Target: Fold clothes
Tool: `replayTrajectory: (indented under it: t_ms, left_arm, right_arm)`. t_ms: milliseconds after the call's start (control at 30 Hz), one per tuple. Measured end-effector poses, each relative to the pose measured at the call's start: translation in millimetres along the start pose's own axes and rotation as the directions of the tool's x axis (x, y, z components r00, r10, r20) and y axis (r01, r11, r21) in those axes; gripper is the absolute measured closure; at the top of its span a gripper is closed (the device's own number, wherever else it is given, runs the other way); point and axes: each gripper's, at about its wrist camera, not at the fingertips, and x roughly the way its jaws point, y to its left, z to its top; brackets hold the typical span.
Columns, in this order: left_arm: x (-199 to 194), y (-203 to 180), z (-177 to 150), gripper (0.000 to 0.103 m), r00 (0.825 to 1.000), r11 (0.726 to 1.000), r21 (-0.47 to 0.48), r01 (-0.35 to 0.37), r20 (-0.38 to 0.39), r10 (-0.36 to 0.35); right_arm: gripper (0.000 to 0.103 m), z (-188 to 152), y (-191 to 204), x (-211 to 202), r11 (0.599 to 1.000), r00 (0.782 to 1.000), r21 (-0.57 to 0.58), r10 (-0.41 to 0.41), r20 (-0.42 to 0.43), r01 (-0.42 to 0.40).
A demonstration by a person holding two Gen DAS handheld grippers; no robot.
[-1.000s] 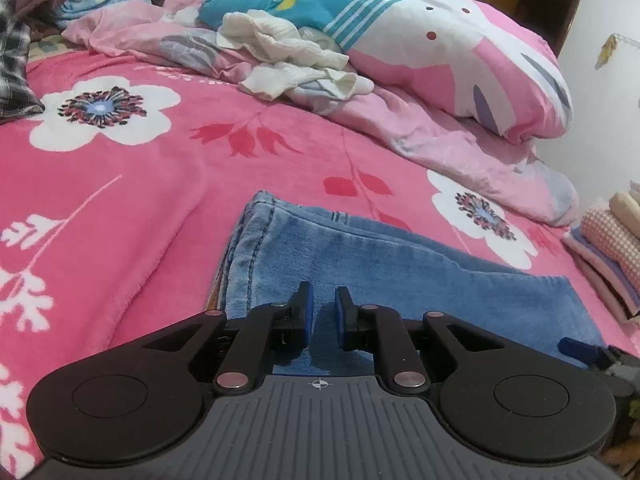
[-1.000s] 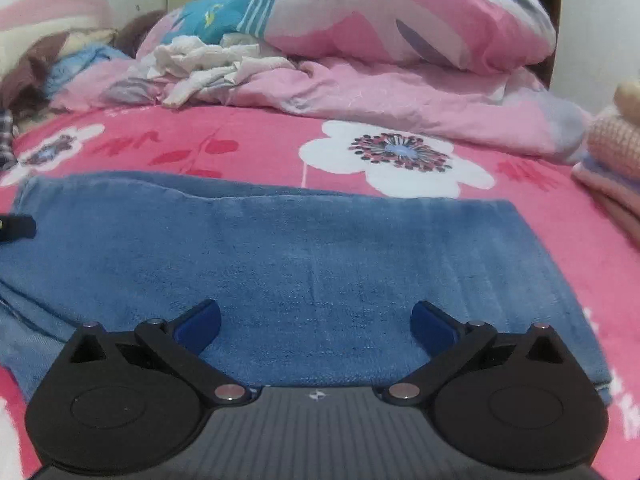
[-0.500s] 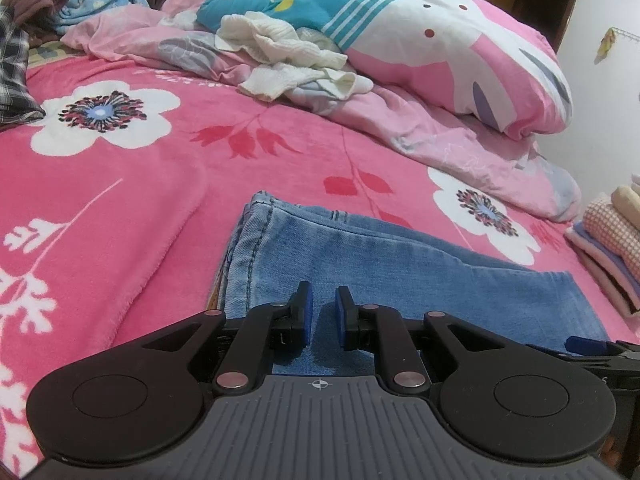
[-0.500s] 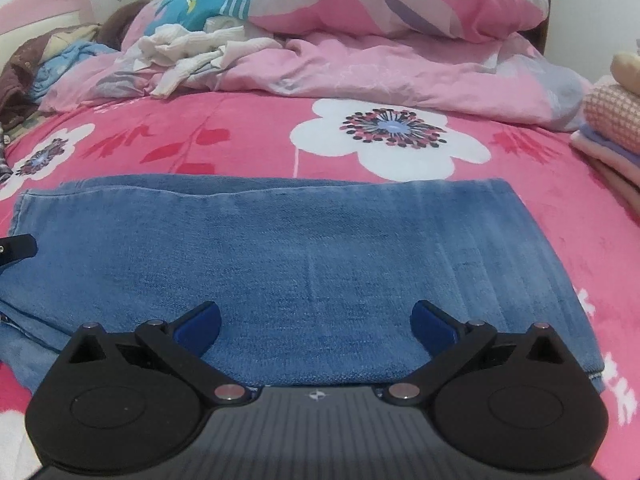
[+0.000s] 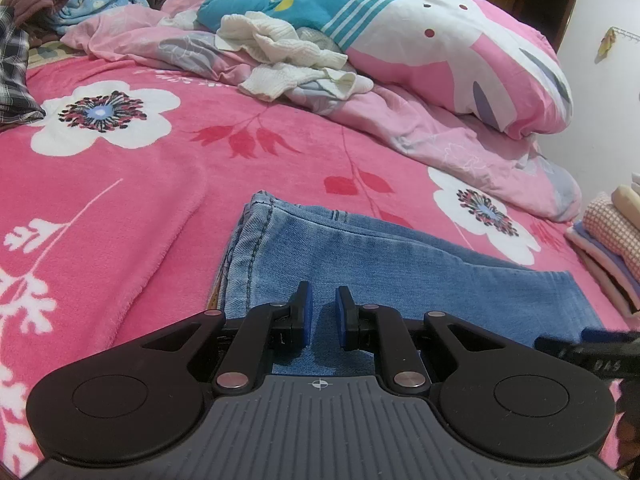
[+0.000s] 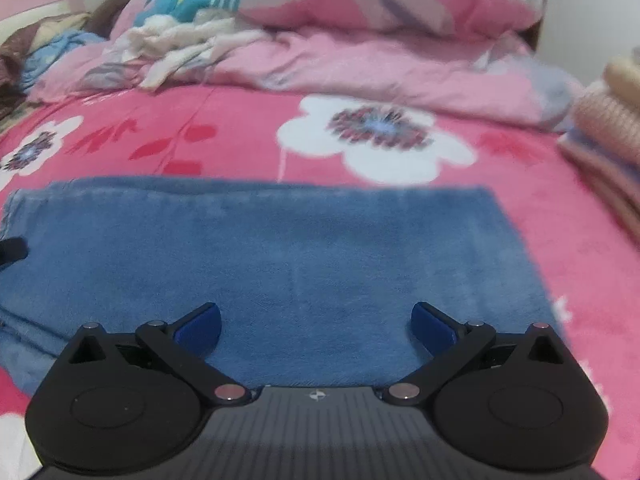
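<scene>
Folded blue jeans (image 5: 360,256) lie flat on the pink floral blanket (image 5: 120,208), with the stitched end to the left. My left gripper (image 5: 322,316) hovers low over their left part; its blue pads (image 5: 305,316) stand a narrow gap apart with nothing between them. My right gripper (image 6: 316,322) is open wide over the near edge of the jeans (image 6: 280,248), and that view is blurred. The right gripper's fingertip (image 5: 560,346) shows at the right edge of the left wrist view.
A pink duvet and large pillow (image 5: 460,60) lie across the far side with a white knit garment (image 5: 288,52) on them. A stack of folded clothes (image 5: 608,240) sits at the right. A plaid garment (image 5: 12,76) lies at far left.
The right gripper has shifted over the jeans and its view has blurred; its fingertip has come further into the left wrist view. The left gripper's gap is unchanged.
</scene>
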Motion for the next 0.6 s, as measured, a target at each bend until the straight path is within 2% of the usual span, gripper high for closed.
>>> replayTrajectory:
  t_ms: [200,300,367,433,467,500,600]
  left_arm:
    - [-0.6,-0.8,-1.0,0.089,1.0,1.0,0.011,-0.005,0.002,0.005]
    - [-0.9,-0.2,-1.0,0.089,1.0,1.0,0.014,-0.003,0.004,0.003]
    - [-2.2,0.5,-0.9,0.089,1.0,1.0,0.008,0.0,0.01,0.0]
    - [-6.1,2.4,-0.4,0.089,1.0,1.0,-0.006,0.011,0.028,-0.011]
    - [-9.2,2.1,0.4,0.088,0.999,1.0,-0.003,0.015,0.046,-0.015]
    - [-13.5,1.3,1.4,0.088,0.997,1.0,0.005,0.021,0.072,-0.021]
    - [-25.5,-3.1,4.5,0.088,0.986,0.998,0.042,0.052,0.156,-0.058]
  right_arm:
    - [0.002,13.2,-2.3,-19.5,1.0,0.991,0.007,0.029,0.134,-0.03]
    - [0.014,18.2,-0.2,-12.1,0.999,0.987,0.001,0.051,0.151,-0.052]
    - [0.031,19.3,2.5,-3.0,0.998,0.987,-0.004,0.063,0.146,-0.063]
    - [0.042,16.1,5.5,11.2,0.997,0.99,-0.014,0.073,0.117,-0.072]
    - [0.051,13.4,7.4,19.0,0.997,0.992,-0.02,0.073,0.099,-0.072]
    - [0.055,10.7,9.3,26.7,0.997,0.994,-0.026,0.073,0.08,-0.071]
    - [0.055,-1.4,16.7,30.0,0.997,0.993,-0.063,0.05,0.109,-0.044]
